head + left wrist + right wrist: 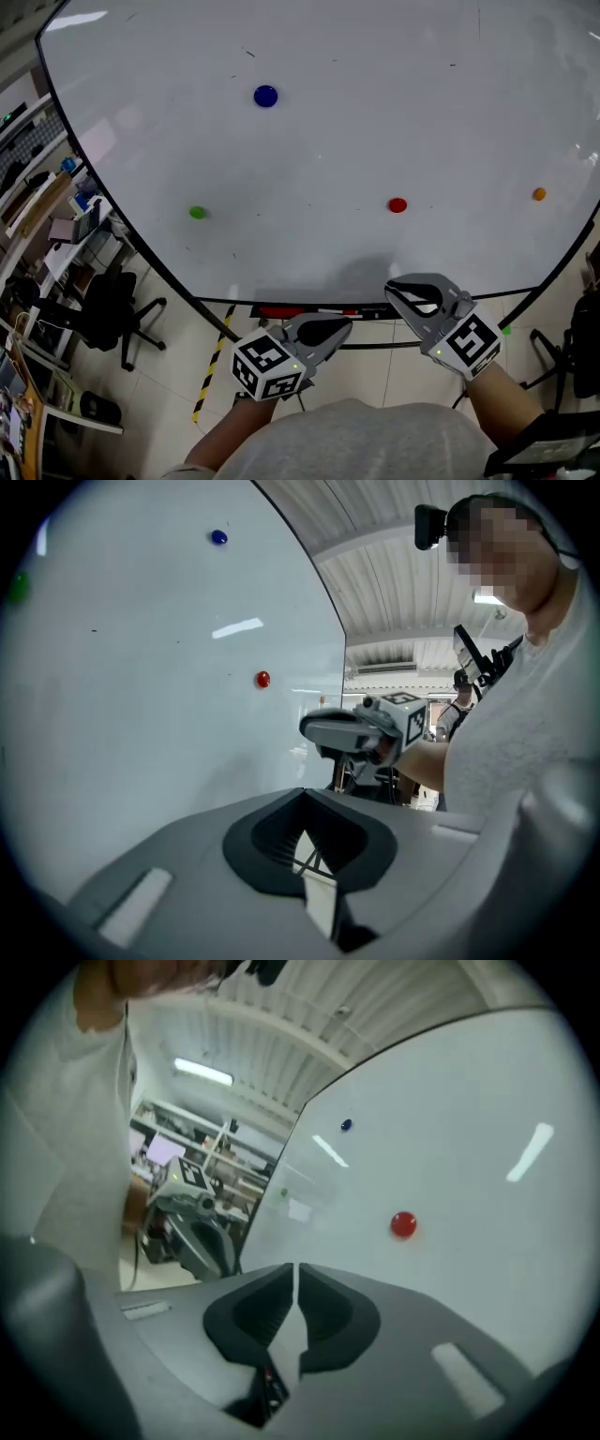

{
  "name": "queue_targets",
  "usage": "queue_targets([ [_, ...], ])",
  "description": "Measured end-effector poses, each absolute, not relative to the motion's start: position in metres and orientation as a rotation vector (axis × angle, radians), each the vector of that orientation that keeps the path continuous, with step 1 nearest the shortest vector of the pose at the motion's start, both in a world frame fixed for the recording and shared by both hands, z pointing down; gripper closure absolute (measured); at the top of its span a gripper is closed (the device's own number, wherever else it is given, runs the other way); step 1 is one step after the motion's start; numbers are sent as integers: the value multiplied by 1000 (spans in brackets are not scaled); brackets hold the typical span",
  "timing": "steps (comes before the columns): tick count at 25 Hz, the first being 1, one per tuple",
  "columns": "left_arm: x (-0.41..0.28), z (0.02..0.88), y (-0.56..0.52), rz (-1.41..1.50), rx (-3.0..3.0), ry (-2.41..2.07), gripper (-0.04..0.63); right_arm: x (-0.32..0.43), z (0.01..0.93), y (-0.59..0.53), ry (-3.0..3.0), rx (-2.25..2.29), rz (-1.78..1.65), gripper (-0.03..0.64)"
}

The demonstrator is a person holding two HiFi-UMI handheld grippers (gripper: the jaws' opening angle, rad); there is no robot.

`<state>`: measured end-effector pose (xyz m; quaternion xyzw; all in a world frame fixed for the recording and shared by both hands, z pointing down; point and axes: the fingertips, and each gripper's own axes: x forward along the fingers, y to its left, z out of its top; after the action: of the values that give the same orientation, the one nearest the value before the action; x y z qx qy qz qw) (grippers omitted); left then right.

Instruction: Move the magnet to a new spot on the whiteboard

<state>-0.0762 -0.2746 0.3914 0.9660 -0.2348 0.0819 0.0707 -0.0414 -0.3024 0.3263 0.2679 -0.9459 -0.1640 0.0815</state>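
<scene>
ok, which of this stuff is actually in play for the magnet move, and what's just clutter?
In play: whiteboard; red magnet, likely the target, nearest the right claw; left claw.
Lying about: blue magnet; green magnet; orange magnet; office chair.

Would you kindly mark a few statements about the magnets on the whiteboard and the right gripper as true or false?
1. Four magnets sit on the whiteboard. True: the blue magnet, green magnet, red magnet and orange magnet.
2. The right gripper holds the red magnet. False: it holds nothing and is below the board's edge; the red magnet is on the board.
3. In the head view the blue magnet is the highest. True.
4. The green magnet lies right of the red magnet. False: it lies to its left.
</scene>
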Motion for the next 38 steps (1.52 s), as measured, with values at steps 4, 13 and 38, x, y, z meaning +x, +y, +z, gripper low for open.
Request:
queue_targets([
  [4, -80, 395, -269, 172, 2887, -687, 613, -39, 377, -282, -2876, 758, -184, 612],
  [13, -87, 410, -242, 205, 2866, -593, 614, -55, 408, -241, -2943, 756, 173, 614],
  [38, 29, 423, 18, 235, 2850, -645, 614, 51, 430, 28, -2981, 655, 275, 614],
])
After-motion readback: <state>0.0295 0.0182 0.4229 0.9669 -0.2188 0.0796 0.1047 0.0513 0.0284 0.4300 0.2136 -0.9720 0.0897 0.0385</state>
